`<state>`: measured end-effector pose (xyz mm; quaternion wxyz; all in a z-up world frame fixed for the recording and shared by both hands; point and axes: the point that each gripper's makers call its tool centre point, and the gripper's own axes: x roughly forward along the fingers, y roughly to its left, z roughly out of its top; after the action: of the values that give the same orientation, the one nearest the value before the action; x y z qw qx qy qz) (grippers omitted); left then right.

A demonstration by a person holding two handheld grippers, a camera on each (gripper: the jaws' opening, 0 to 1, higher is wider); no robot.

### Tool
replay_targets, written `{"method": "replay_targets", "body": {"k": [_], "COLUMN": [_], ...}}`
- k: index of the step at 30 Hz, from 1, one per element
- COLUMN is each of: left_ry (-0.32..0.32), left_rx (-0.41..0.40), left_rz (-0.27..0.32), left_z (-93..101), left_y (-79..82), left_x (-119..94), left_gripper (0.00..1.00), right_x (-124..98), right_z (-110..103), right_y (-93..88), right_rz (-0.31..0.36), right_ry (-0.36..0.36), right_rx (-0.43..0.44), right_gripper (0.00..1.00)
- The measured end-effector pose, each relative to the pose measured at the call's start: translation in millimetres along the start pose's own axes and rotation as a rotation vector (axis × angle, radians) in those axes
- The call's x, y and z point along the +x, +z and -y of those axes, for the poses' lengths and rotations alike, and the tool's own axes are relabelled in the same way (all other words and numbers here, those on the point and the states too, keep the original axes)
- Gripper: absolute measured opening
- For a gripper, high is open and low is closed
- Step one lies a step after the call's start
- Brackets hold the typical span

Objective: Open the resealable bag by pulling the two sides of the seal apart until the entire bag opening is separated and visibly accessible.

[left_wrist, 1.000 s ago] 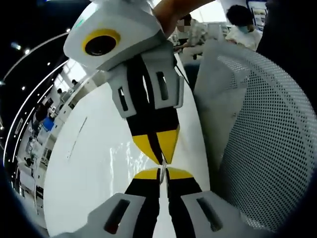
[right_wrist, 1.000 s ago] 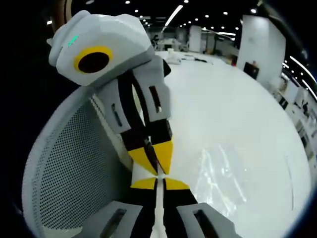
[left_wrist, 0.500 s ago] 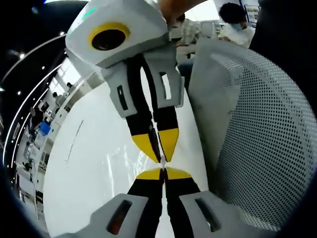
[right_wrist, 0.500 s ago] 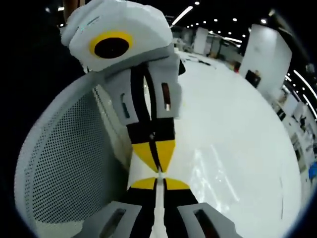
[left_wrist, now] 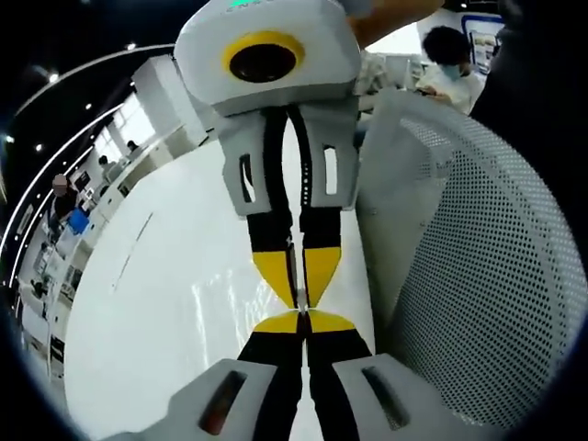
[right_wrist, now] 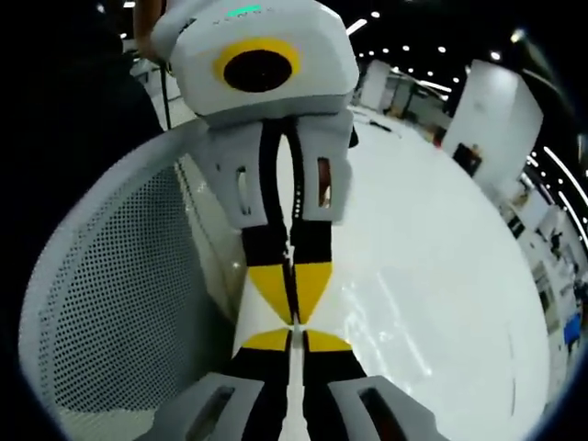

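The resealable bag [left_wrist: 225,308] is clear plastic, showing as glints over the white table [left_wrist: 138,303]. In the left gripper view my left gripper [left_wrist: 300,319] rises from the bottom, shut on a thin edge of the bag. My right gripper [left_wrist: 299,296] comes down from the top and meets it tip to tip. In the right gripper view my right gripper [right_wrist: 294,337] is shut on a pale strip of the bag [right_wrist: 295,381] between its jaws. The left gripper [right_wrist: 296,315] faces it from above, yellow fingertips [right_wrist: 272,290] nearly touching. More bag film [right_wrist: 390,322] glints to the right.
A white perforated chair back [left_wrist: 478,276] stands close beside the grippers, also seen as mesh [right_wrist: 119,312] in the right gripper view. The white table [right_wrist: 441,239] stretches away behind. People [left_wrist: 450,55] sit at desks in the far background.
Both views have rolled, so the facing gripper now stands more upright and nearer. The two grippers stay tip to tip, both still shut on the bag.
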<state>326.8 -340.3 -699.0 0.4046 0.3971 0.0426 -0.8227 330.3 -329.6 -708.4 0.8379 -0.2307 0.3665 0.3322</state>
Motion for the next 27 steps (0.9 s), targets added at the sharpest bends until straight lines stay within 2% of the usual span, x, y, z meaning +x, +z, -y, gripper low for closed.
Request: {"method": "replay_targets", "body": {"k": [4, 7, 9, 11, 25, 27], "left_ry": [-0.001, -0.008, -0.010, -0.014, -0.025, -0.027], "left_rx": [-0.048, -0.051, -0.016, -0.018, -0.058, -0.096], "left_rz": [0.020, 0.024, 0.016, 0.017, 0.039, 0.043], "left_z": [-2.8, -0.8, 1.0, 2.0, 2.7, 3.2], "left_y": [0.3, 1.2, -0.5, -0.7, -2.2, -1.7], "left_x": [-3, -4, -4, -3, -5, -4], "left_gripper": [0.00, 0.00, 0.00, 0.00, 0.00, 0.00], "right_x": [-1, -1, 0, 0, -2, -2], "right_z": [1, 0, -1, -2, -1, -2], "right_y": [2.1, 2.7, -2.1, -5.1, -14.9, -15.6], "right_rz": [0.018, 0.026, 0.005, 0.006, -0.019, -0.026], "right_ry": [-0.006, 0.000, 0.003, 0.014, -0.008, -0.008], "right_rx": [-0.006, -0.007, -0.020, 0.001, 0.048, 0.046], "right_gripper": [0.00, 0.00, 0.00, 0.00, 0.00, 0.00]}}
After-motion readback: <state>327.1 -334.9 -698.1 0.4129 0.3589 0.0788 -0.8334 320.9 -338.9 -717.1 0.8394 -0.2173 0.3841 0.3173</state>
